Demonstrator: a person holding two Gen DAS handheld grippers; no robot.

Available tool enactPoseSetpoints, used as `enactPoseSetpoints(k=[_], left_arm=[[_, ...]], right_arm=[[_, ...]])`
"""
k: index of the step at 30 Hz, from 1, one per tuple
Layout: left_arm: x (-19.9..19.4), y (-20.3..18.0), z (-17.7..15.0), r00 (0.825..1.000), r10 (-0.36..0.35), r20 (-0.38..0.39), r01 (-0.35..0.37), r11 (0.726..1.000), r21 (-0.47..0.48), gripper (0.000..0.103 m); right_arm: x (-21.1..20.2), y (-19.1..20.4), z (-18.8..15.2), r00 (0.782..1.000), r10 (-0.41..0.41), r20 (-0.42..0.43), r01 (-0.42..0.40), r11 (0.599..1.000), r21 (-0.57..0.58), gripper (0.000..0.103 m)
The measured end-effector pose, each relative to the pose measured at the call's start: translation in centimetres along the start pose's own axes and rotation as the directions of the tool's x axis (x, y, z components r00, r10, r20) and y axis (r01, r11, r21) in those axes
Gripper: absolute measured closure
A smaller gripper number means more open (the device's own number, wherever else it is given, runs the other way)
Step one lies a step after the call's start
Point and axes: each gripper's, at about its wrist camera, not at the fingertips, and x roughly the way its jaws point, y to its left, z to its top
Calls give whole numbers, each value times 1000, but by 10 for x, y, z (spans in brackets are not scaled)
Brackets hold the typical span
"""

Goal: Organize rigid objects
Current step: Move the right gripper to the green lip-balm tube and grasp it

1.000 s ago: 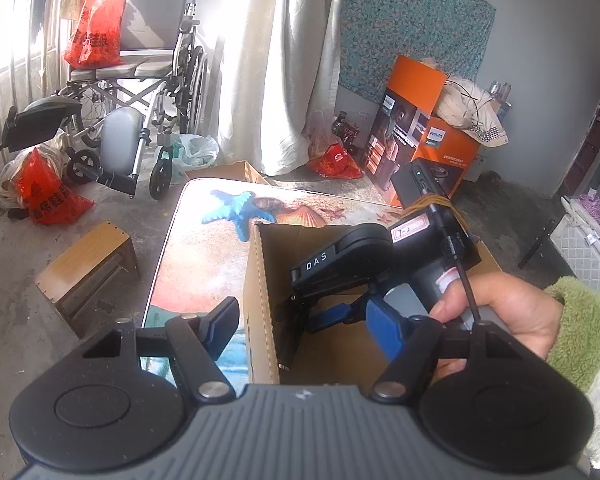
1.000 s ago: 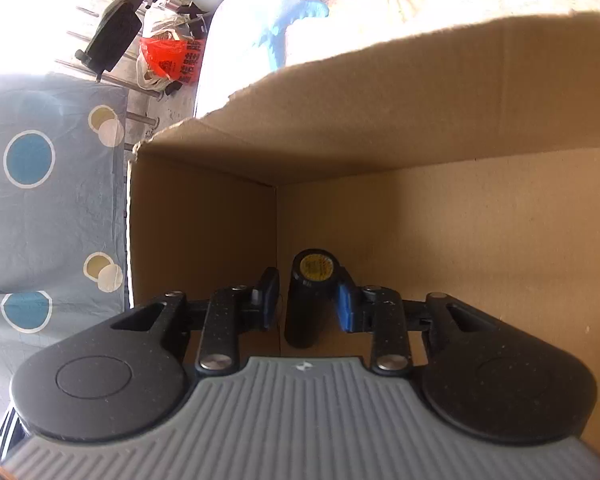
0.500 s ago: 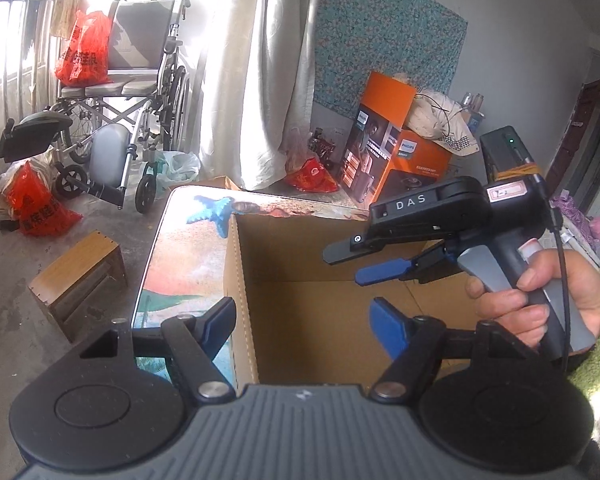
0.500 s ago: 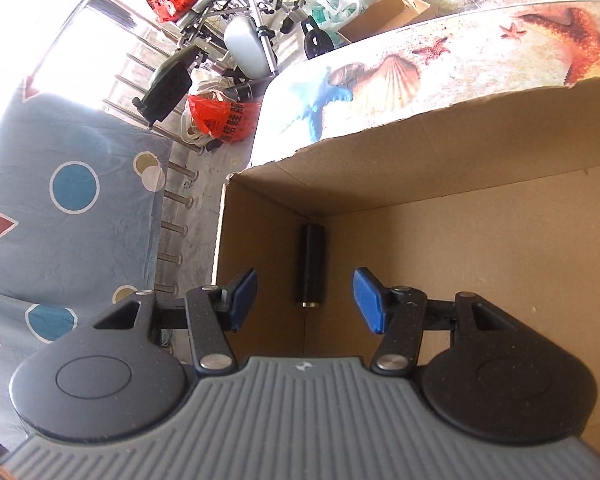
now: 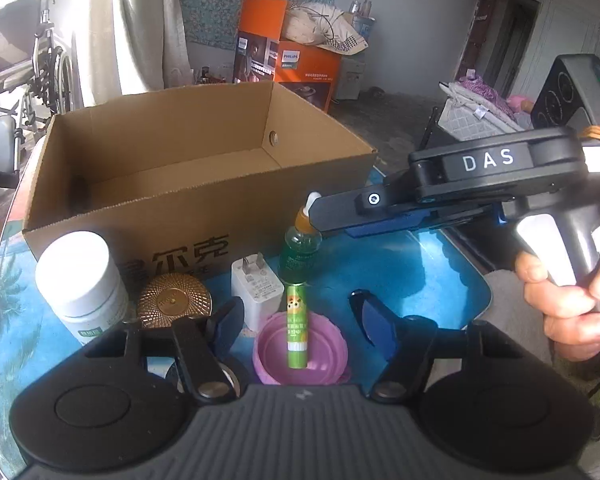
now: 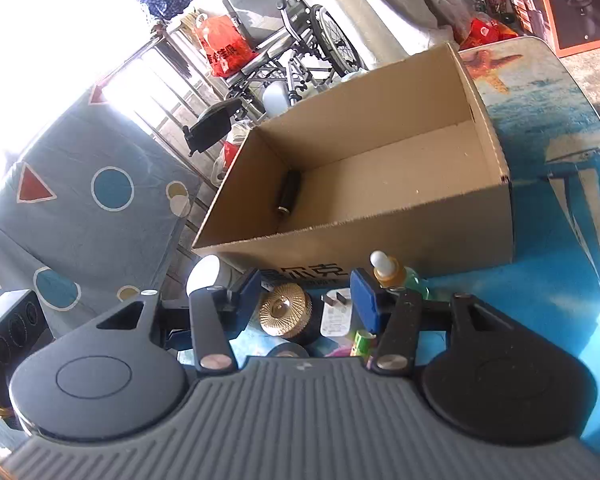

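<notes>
An open cardboard box (image 5: pixel 204 216) stands on the sea-print table, and a black cylinder (image 6: pixel 288 194) lies alone in its left end. In front of the box stand a white bottle (image 5: pixel 80 280), a gold ribbed disc (image 5: pixel 174 304), a white charger plug (image 5: pixel 256 284) and a green dropper bottle (image 5: pixel 302 248). A green lip-balm tube (image 5: pixel 297 328) rests across a purple lid (image 5: pixel 324 360). My left gripper (image 5: pixel 300 326) hovers over the tube, jaws closing, pads touching nothing. My right gripper (image 6: pixel 306 296) hangs above the gold disc (image 6: pixel 286 310), jaws closing and empty.
A person's hand (image 5: pixel 572 292) holds the right gripper at the right of the left wrist view, over the table's blue corner (image 5: pixel 440 264). A wheelchair (image 6: pixel 284 40), red bags and an orange carton (image 5: pixel 296 64) stand on the floor beyond the table.
The right gripper let go of the black cylinder inside the box, then rose and drew back to the front. The left gripper swung back and down over the row of small items.
</notes>
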Motion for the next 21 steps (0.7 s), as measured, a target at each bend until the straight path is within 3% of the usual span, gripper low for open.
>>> enactPoseSetpoints(k=[7, 12, 16, 21], left_arm=[[44, -18, -11, 993, 64, -95, -54, 993, 100, 59], [60, -18, -8, 987, 88, -134, -75, 992, 102, 68], [65, -18, -6, 983, 103, -150, -89, 991, 101, 75], [70, -17, -5, 984, 100, -150, -89, 993, 80, 86]], right_arm=[[38, -18, -38, 998, -59, -7, 59, 998, 28, 60], [55, -23, -46, 998, -46, -53, 47, 998, 28, 69], [67, -27, -46, 997, -35, -66, 37, 999, 28, 84], [62, -25, -47, 998, -25, -50, 26, 999, 19, 87]])
